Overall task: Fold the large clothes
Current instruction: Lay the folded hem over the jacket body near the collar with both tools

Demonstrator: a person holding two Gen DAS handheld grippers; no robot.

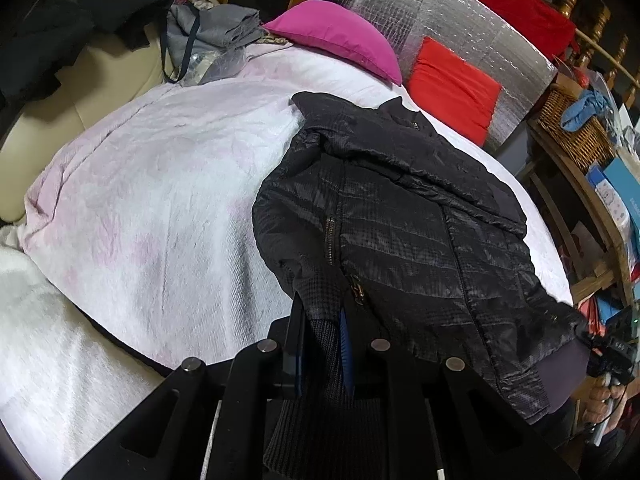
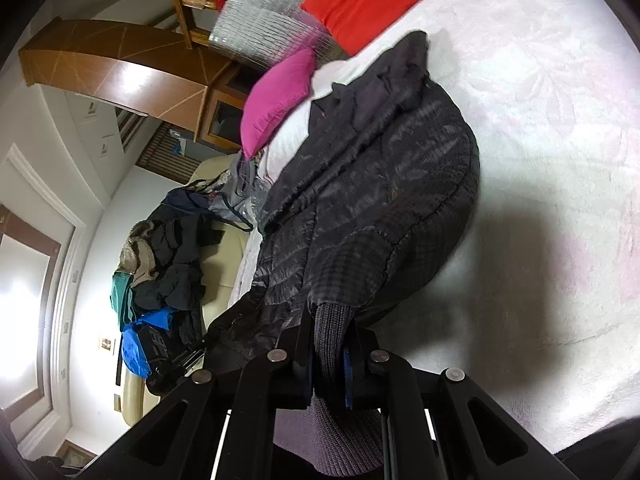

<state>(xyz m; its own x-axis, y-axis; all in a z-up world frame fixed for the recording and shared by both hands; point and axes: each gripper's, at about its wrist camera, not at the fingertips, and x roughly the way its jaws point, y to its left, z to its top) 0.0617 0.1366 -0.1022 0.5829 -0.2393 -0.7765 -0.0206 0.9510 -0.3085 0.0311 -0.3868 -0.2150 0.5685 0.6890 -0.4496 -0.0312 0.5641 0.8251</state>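
Observation:
A black quilted jacket (image 1: 404, 216) lies spread on a white and pink bedspread (image 1: 160, 184), collar toward the pillows. My left gripper (image 1: 322, 344) is shut on the ribbed knit hem (image 1: 324, 360) at the jacket's near edge. In the right wrist view the same jacket (image 2: 368, 208) stretches away over the bedspread (image 2: 540, 140), and my right gripper (image 2: 330, 356) is shut on another part of its ribbed knit hem (image 2: 332, 336). The right gripper and the hand holding it show at the far right of the left wrist view (image 1: 608, 348).
A magenta pillow (image 1: 340, 36) and a red cushion (image 1: 456, 88) lean at the head of the bed. Dark clothes are piled on a cream sofa (image 2: 176, 264) beside the bed. A wicker basket (image 1: 576, 128) and cluttered shelves stand on the other side.

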